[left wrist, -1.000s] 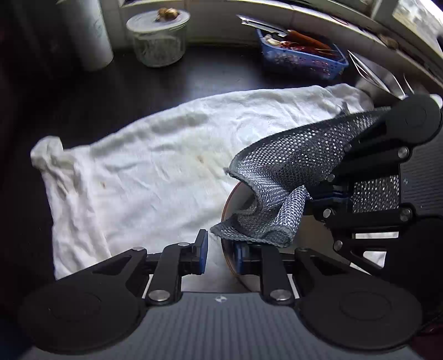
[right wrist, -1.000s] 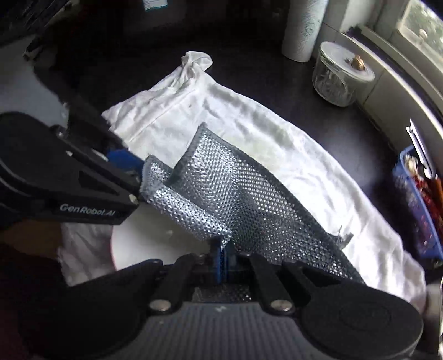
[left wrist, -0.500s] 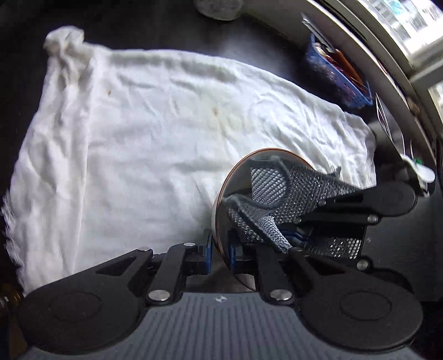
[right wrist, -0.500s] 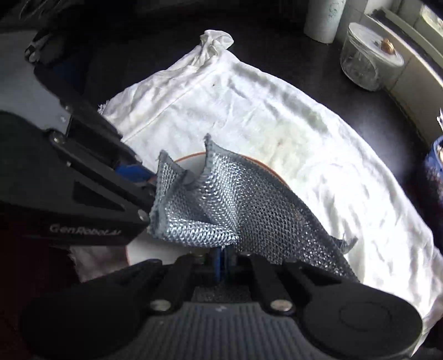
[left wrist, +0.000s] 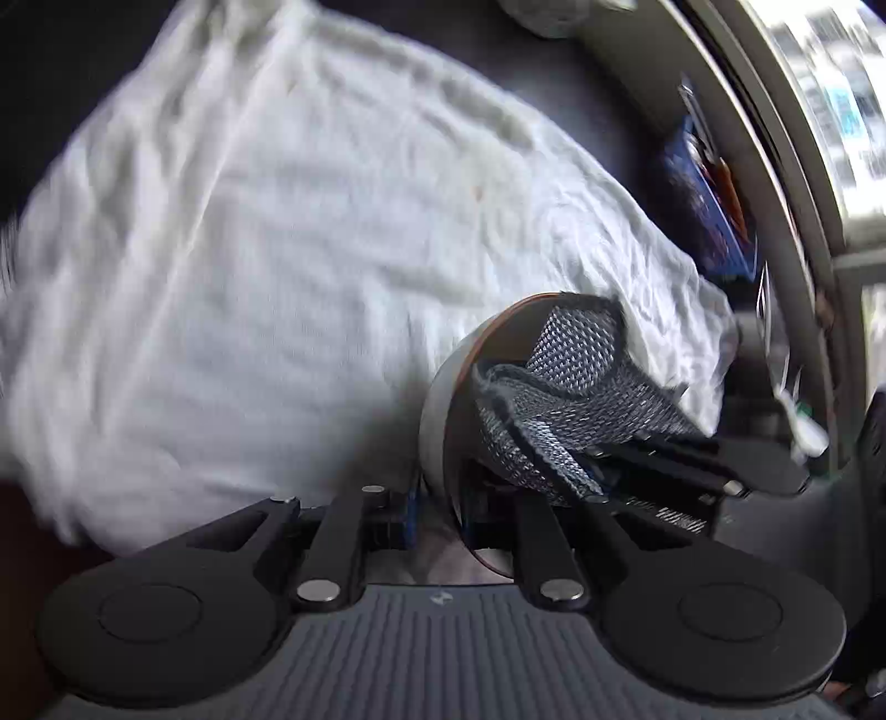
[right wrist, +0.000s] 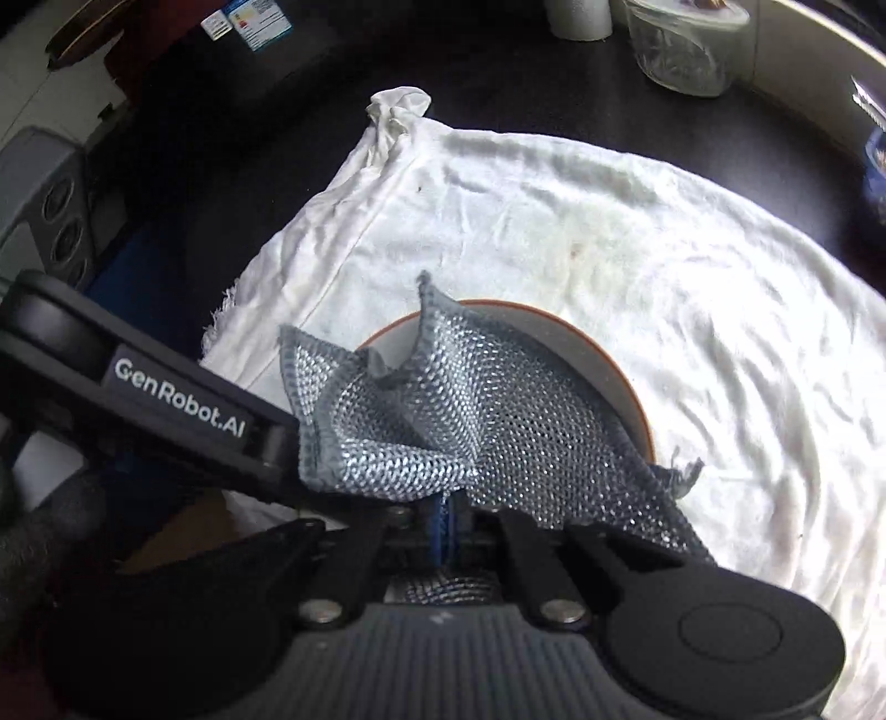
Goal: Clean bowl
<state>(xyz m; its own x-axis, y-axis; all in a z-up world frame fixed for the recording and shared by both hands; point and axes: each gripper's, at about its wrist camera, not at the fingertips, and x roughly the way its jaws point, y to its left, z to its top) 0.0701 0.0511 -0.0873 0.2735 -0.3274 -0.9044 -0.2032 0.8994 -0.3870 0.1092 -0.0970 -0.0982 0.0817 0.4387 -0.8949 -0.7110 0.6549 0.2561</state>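
A white bowl (left wrist: 443, 399) with an orange-brown rim is held tilted on its side above the white cloth. My left gripper (left wrist: 440, 509) is shut on the bowl's near rim. A grey mesh scrubbing cloth (left wrist: 565, 387) is pushed into the bowl's inside. My right gripper (right wrist: 446, 523) is shut on the mesh cloth (right wrist: 470, 410), which covers most of the bowl (right wrist: 603, 354) in the right wrist view. The left gripper's arm (right wrist: 166, 404) crosses the left of that view.
A white cloth (right wrist: 637, 249) with faint stains is spread on the dark counter (right wrist: 288, 138). A glass jar (right wrist: 686, 50) and a white roll (right wrist: 576, 16) stand at the back. A blue basket (left wrist: 709, 210) of items sits by the window ledge.
The left gripper has tipped the bowl further onto its side. The right gripper has pushed the mesh cloth deeper into the bowl. Both views have shifted over the white cloth.
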